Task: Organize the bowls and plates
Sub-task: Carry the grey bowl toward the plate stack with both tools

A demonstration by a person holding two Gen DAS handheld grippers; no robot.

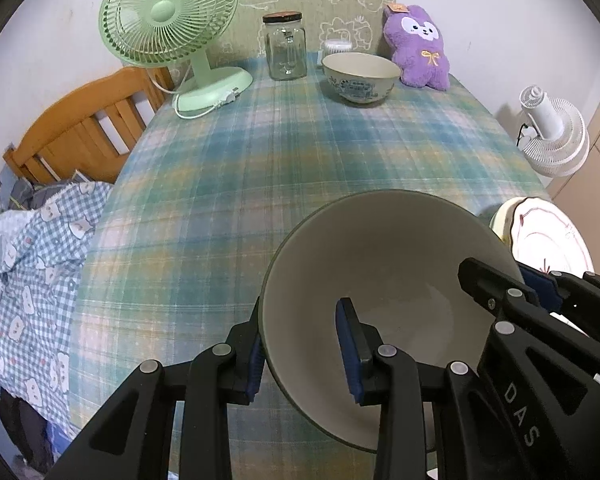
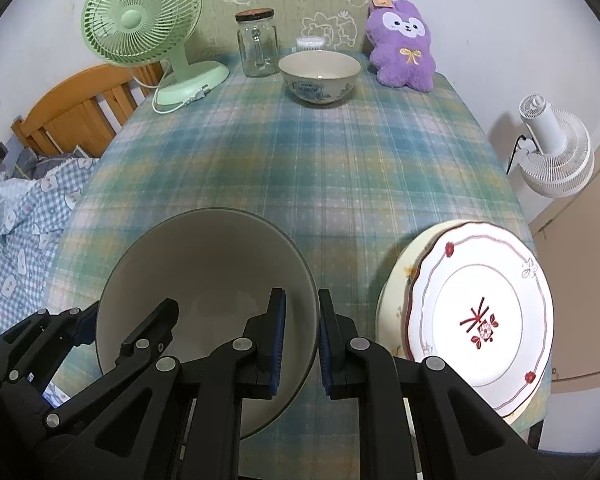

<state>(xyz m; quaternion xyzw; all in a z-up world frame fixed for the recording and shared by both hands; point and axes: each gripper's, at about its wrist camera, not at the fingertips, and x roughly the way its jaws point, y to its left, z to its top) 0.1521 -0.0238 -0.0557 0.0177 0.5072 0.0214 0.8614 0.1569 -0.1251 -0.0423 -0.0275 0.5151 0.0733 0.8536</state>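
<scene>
The plain grey bowl (image 1: 384, 292) sits at the near edge of the plaid tablecloth (image 1: 260, 168), and both grippers are on it at once. The left gripper (image 1: 302, 354) straddles the bowl's left rim, one blue pad outside the wall and one inside; the gap looks wider than the wall, so I'd call it spread rather than biting. The right gripper (image 2: 302, 344) does the same on the opposite rim, its pads nearly against the wall, but I cannot tell whether they are actually pinching.

It looks like glazed ceramic: stiff, fairly heavy, slick, and breakable if it slips. The rim is the sensible place to grip, with two opposite holds to stop it tipping.

Just right of the bowl are two stacked plates, a red-patterned white plate (image 2: 480, 316) on a cream plate (image 2: 396, 280). Well beyond the bowl, at the far edge, stands a blue-patterned bowl (image 2: 320, 78), probably where this one should nest, with a glass jar (image 2: 257, 46) and green fan (image 2: 144, 20) to its left and a purple plush (image 2: 402, 46) to its right.
</scene>
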